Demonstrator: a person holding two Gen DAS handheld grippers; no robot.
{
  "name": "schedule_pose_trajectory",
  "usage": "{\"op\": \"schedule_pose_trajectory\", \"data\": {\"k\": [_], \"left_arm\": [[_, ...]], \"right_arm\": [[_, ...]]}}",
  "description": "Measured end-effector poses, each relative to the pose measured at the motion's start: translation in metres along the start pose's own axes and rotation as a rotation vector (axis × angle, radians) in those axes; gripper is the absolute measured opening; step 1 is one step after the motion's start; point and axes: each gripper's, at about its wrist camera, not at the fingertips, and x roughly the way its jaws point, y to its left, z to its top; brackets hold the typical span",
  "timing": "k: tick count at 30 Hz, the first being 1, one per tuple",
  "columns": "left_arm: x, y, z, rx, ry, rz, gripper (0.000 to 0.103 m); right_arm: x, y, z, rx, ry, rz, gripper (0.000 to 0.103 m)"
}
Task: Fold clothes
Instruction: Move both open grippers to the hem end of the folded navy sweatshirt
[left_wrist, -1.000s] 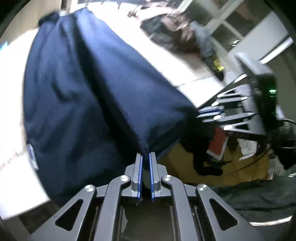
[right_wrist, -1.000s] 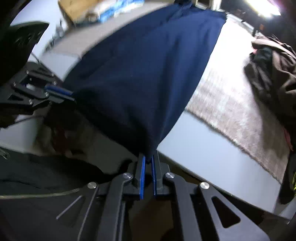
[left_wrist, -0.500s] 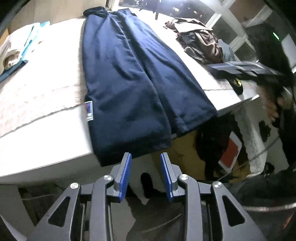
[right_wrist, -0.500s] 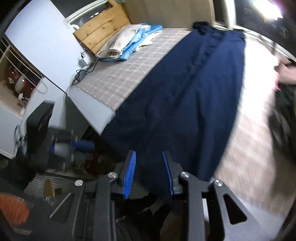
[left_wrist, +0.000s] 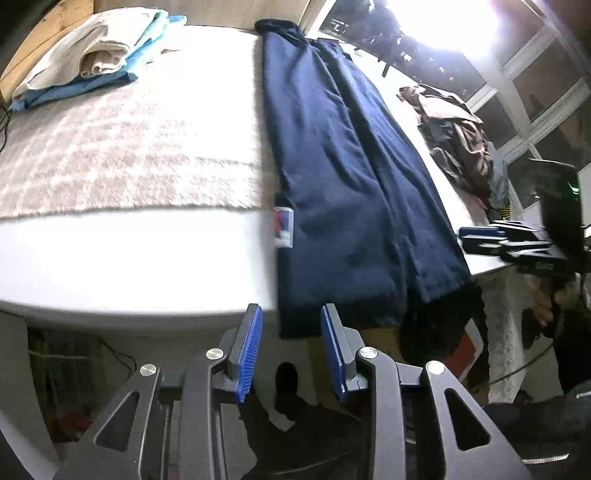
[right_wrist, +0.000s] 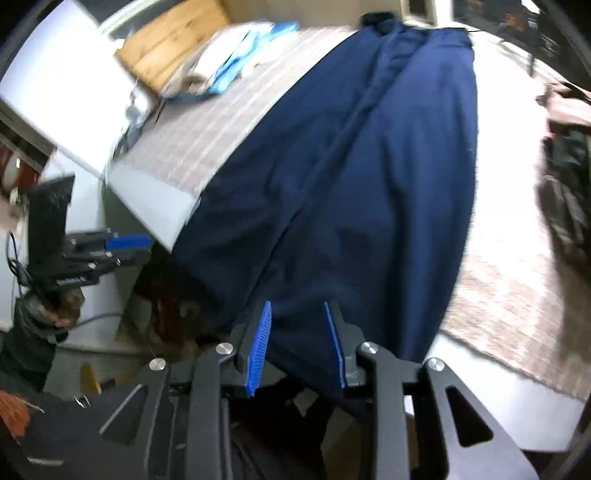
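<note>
Trousers (left_wrist: 343, 177) run lengthwise down the table (left_wrist: 110, 254), from twelve o'clock to six, their near ends hanging over the front edge. At ten o'clock, a folded stack of clothes (left_wrist: 88, 59) sits on the blanket (left_wrist: 129, 147) covering the table's far part. At two o'clock, right of the trousers, a crumpled heap of garments (left_wrist: 454, 140) lies on the table.
</note>
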Motion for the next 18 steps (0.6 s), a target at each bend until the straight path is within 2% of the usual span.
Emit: {"op": "schedule_pose_trajectory", "data": {"k": [2, 7, 10, 15, 18], "left_arm": [[0.008, -0.003, 0.004, 0.027, 0.016, 0.016, 0.035], [0.017, -0.01, -0.001, 0.064, 0.049, 0.012, 0.035], [0.014, -0.016, -0.002, 0.076, 0.041, 0.008, 0.035], [0.018, -0.055, -0.007, 0.136, 0.009, -0.105, 0.035], [0.037, -0.084, -0.007, 0.194, -0.011, -0.086, 0.035]], "right_arm": [[-0.01, -0.005, -0.002, 0.039, -0.02, -0.008, 0.029], [0.0, 0.013, 0.001, 0.083, -0.034, 0.074, 0.029], [0.016, 0.016, 0.021, 0.06, -0.022, 0.051, 0.029], [0.013, -0.015, 0.081, 0.079, -0.039, 0.048, 0.029], [0.005, -0.034, 0.12, 0.071, -0.064, -0.01, 0.029]]}}
